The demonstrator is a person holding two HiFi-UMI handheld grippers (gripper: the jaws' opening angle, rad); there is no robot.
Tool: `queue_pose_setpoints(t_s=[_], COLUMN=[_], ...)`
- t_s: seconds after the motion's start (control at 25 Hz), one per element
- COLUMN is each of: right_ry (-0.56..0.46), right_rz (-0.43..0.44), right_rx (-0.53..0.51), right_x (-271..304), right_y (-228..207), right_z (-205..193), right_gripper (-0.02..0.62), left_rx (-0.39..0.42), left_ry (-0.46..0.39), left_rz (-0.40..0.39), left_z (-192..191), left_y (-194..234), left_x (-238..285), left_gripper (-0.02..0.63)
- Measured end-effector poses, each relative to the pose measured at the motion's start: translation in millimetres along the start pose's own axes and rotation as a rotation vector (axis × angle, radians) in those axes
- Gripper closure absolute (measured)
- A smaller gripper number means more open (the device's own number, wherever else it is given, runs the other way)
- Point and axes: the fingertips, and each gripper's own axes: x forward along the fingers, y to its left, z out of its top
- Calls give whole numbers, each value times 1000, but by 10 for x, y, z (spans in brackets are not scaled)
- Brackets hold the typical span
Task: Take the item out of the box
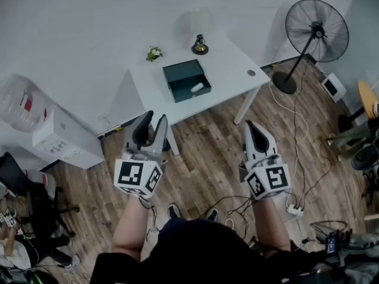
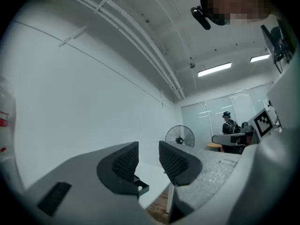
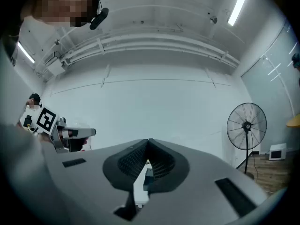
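Head view, one box (image 1: 182,71), one item (image 1: 197,87)

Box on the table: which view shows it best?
Head view: it looks down into the open box on the table, white item visible inside. Left gripper view catches only a dark corner, right gripper view only a dark sliver; neither shows the inside.
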Motion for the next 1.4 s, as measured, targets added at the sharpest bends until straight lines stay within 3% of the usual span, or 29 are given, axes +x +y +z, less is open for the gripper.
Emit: queue_pose_setpoints(t_s=[0.52, 0.76, 0.84, 1.08, 1.4], right_ry=[13, 35, 51, 74, 55], right_rz=[-121, -178, -178, -173, -106], right_rx=[-54, -85, -87, -81, -46], right_x=[543, 678, 684, 842, 1384], right_y=[973, 1190, 1227, 1214, 902], right_z=[-130, -142, -174, -280, -429], right_gripper=[589, 512, 486, 486, 491], left_rx=[-42, -54, -74, -107, -69], left_ry=[-10, -23, -15, 22, 36], left_rz=[-71, -66, -72, -91, -16], left_z=[-111, -143, -189, -338, -387], left_y=[1261, 1732, 1785, 1834, 2032], left_x=[-400, -519, -541, -445, -53], left_gripper=[472, 465, 441, 430, 430])
